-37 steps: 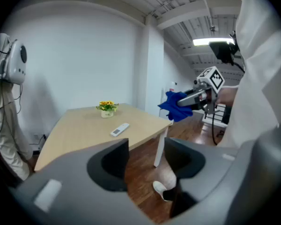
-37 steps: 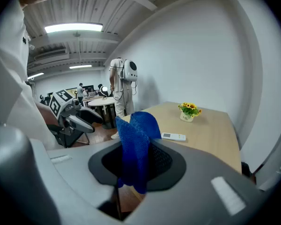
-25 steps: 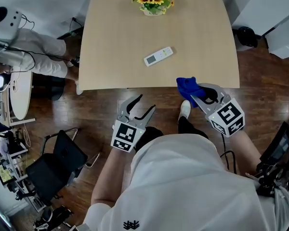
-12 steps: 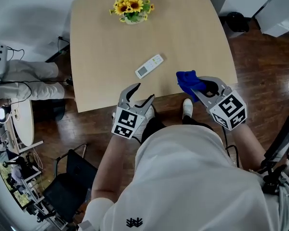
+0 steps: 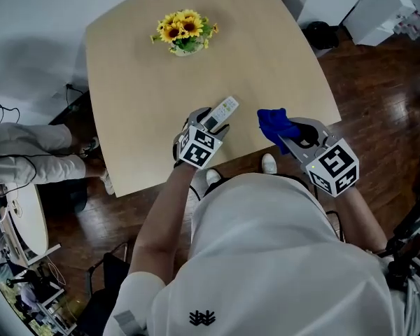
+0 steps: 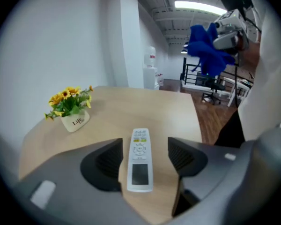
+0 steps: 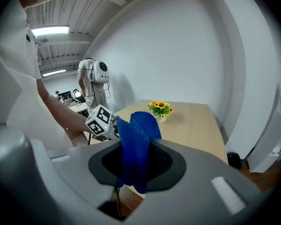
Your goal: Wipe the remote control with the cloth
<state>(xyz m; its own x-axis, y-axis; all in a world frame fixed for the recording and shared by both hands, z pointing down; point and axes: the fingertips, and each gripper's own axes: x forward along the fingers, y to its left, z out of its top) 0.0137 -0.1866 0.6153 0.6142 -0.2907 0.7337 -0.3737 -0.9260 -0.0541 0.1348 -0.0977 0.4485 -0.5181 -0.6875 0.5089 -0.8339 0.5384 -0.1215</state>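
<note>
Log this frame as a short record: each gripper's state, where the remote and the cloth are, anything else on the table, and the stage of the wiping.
left gripper: jaws apart, one on each side of the remote control, not closed on it
right gripper: shut on the cloth
remote control: flat on the table, buttons up
cloth: blue, bunched, held in the air, apart from the remote control
other: sunflower pot at the far side
wiping: not yet begun
</note>
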